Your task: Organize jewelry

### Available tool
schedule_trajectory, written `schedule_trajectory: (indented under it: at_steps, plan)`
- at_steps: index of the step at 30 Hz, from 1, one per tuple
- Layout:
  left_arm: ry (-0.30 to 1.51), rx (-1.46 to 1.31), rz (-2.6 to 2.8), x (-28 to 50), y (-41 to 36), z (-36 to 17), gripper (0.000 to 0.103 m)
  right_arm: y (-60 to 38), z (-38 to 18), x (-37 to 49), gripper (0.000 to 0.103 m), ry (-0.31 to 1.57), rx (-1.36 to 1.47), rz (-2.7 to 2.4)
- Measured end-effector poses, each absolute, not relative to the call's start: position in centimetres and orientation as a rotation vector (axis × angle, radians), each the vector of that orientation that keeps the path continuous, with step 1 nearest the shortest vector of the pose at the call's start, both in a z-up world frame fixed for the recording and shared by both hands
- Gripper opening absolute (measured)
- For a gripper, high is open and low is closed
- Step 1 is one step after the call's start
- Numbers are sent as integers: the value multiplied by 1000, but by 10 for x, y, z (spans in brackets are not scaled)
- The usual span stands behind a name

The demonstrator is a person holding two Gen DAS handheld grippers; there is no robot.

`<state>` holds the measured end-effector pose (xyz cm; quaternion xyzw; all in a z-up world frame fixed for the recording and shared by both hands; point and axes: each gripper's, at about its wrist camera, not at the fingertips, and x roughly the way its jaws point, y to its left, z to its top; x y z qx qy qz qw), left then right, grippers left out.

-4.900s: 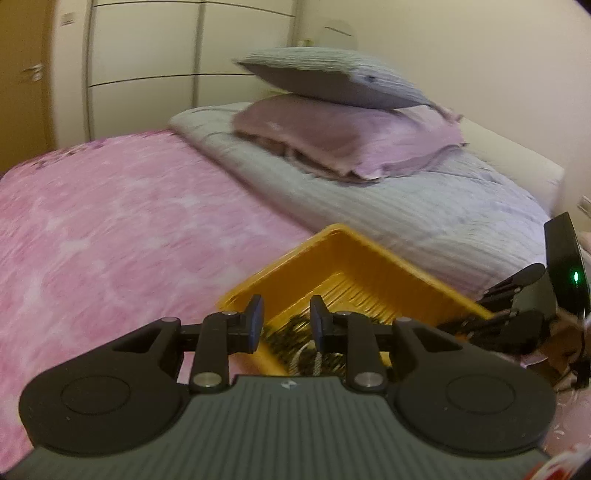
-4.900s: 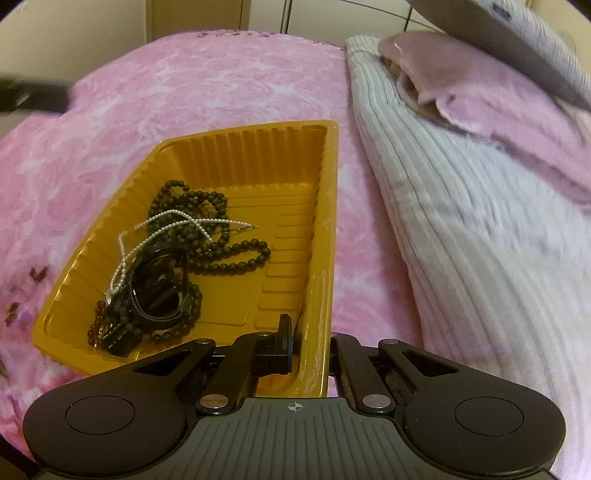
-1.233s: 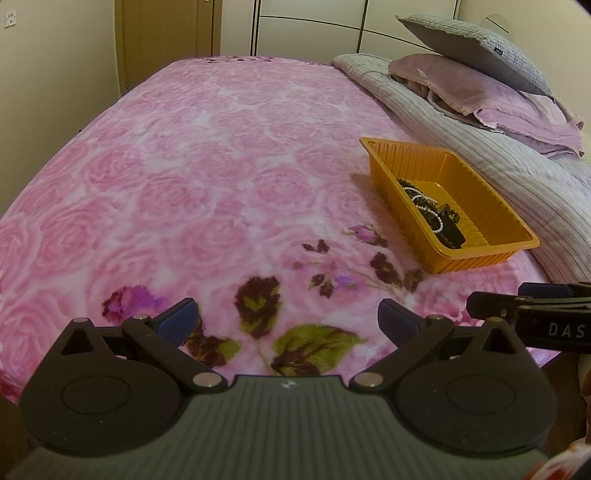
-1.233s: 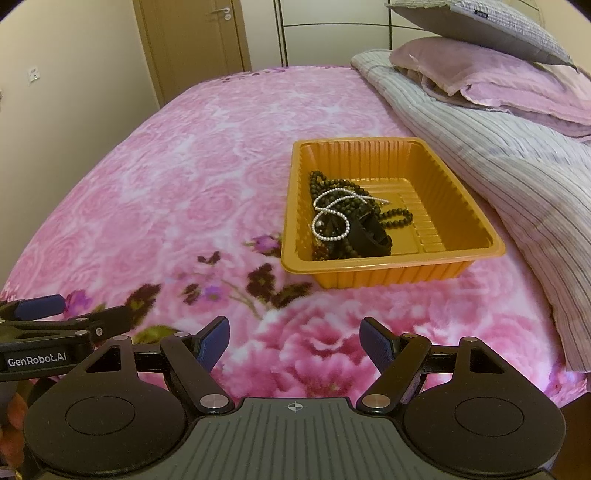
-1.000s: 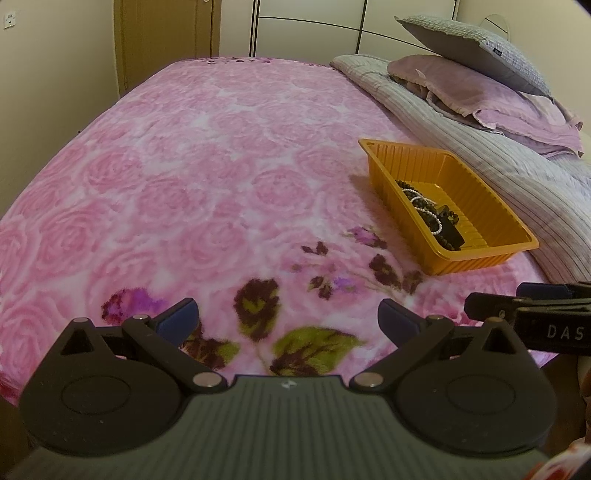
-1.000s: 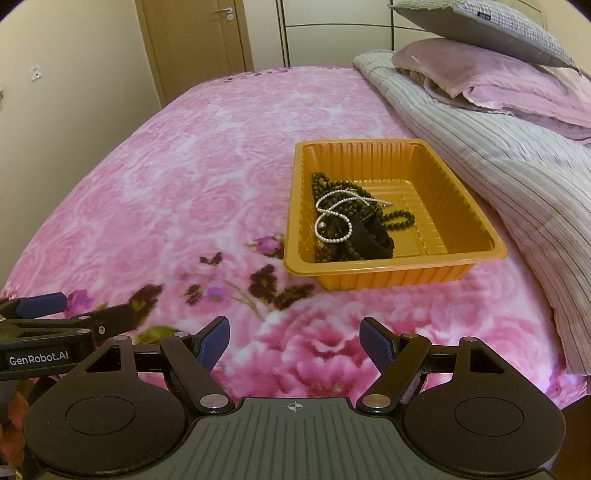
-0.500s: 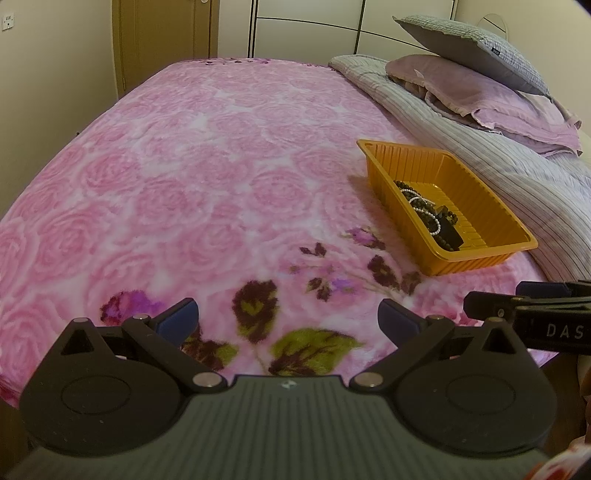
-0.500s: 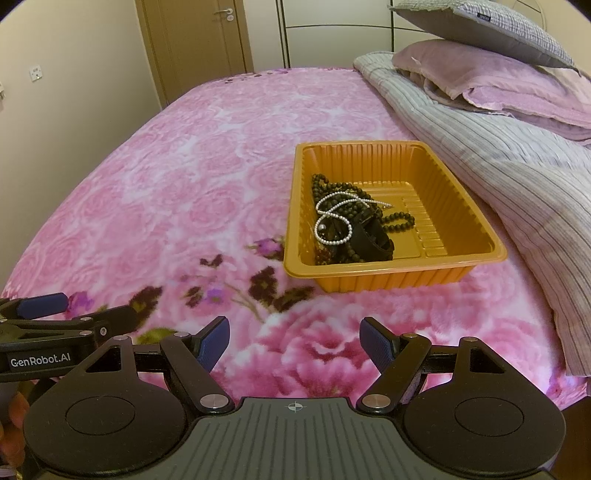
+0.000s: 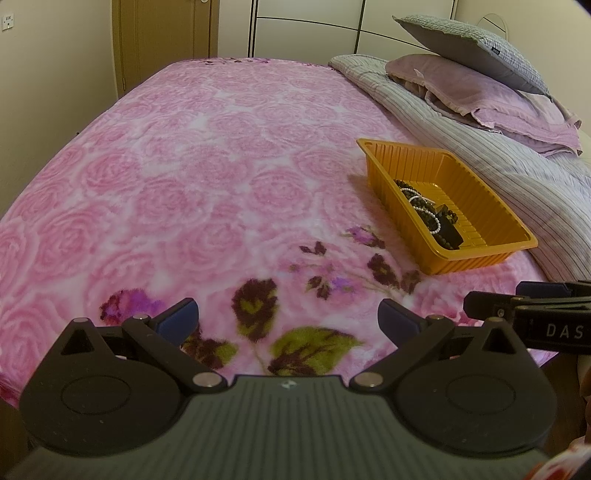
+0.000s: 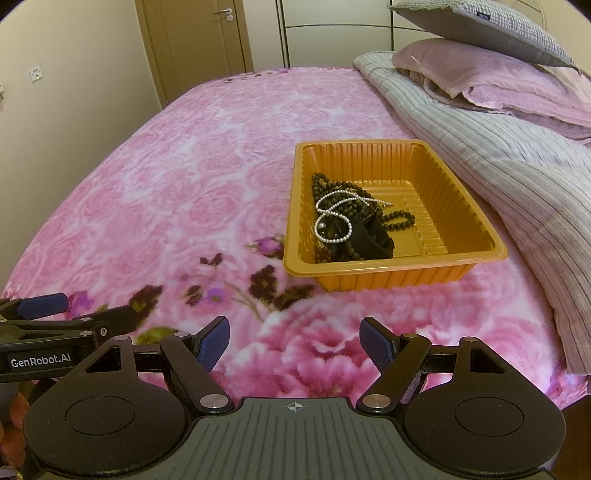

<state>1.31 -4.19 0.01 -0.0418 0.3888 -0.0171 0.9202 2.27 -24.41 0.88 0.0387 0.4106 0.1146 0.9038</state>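
Hovering off the bed's (image 10: 184,177) near edge, left gripper (image 9: 288,319) and right gripper (image 10: 294,341) both spread wide, empty — jewelry (image 10: 347,221) piled in orange tray (image 10: 480,254) beside the striped quilt (image 10: 517,177). Looks finished; next, if anything, untangling strands.

Pink rose blanket (image 9: 207,177) on bed, stacked pillows (image 10: 491,62) — beige walls, wooden door (image 10: 199,40)

— What covers the bed (image 10: 192,177)?
— A pink rose-patterned blanket (image 9: 177,192), with darker flowers and green leaves near its front edge.
— And lying on it?
— An orange tray (image 10: 476,236), toward the right side. Just beside that, a striped grey quilt (image 10: 517,170) runs along the bed, carrying a mauve pillow (image 10: 491,81) with a grey pillow (image 10: 476,26) on top.
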Motion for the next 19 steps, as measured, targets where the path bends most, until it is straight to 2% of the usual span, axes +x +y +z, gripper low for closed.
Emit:
schedule_trajectory:
  at_steps: [19]
  plan:
    - [787, -90, -52, 12, -45, 0, 103, -245, 8, 22, 77, 851, 85, 238]
